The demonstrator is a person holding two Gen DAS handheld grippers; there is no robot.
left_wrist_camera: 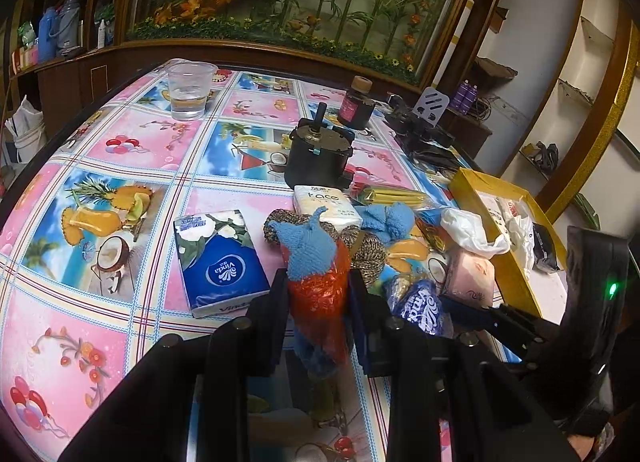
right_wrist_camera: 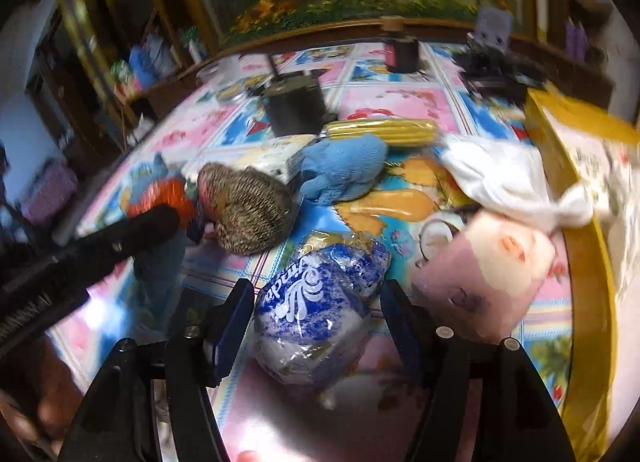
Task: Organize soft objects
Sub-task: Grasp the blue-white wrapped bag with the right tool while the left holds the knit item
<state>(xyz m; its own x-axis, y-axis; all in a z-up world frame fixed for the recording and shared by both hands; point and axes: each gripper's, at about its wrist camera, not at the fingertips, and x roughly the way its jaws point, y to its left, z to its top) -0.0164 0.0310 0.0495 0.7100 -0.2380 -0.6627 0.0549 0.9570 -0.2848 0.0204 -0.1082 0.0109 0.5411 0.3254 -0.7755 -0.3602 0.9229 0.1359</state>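
Between the jaws of the left gripper (left_wrist_camera: 318,294) a blue knitted cloth wrapped in an orange net (left_wrist_camera: 316,282) is pinched, the pads pressed against its sides and the bundle held off the table (left_wrist_camera: 100,182). The jaws of the right gripper (right_wrist_camera: 318,326) are spread on either side of a crumpled blue-and-white tissue pack (right_wrist_camera: 320,318), which is left lying on the tablecloth; no pad is seen pressing on it, though the blur in that view makes contact hard to rule out. Just beyond the held bundle a speckled brown knitted piece (left_wrist_camera: 364,250) is seen, with a white tissue pack (left_wrist_camera: 322,206) behind it and a second blue cloth (left_wrist_camera: 386,218) at its side. A flat blue tissue pack (left_wrist_camera: 220,258) is lying apart to the left, and a pink tissue pack (left_wrist_camera: 470,274) is standing close beside the yellow box (left_wrist_camera: 516,282) at the right edge. Inside that box only some white plastic and paper can be made out, and a white bag (left_wrist_camera: 472,230) is draped over its near wall. Farther back a dark round motor (left_wrist_camera: 318,158), a small dark bottle (left_wrist_camera: 356,102) and a clear plastic cup (left_wrist_camera: 190,90) are standing, none of them soft. The sorting is judged to be at an early stage: one item is held, one is about to be gripped, and most of the soft things are still scattered on the table, with the box taken as the likely place for them.
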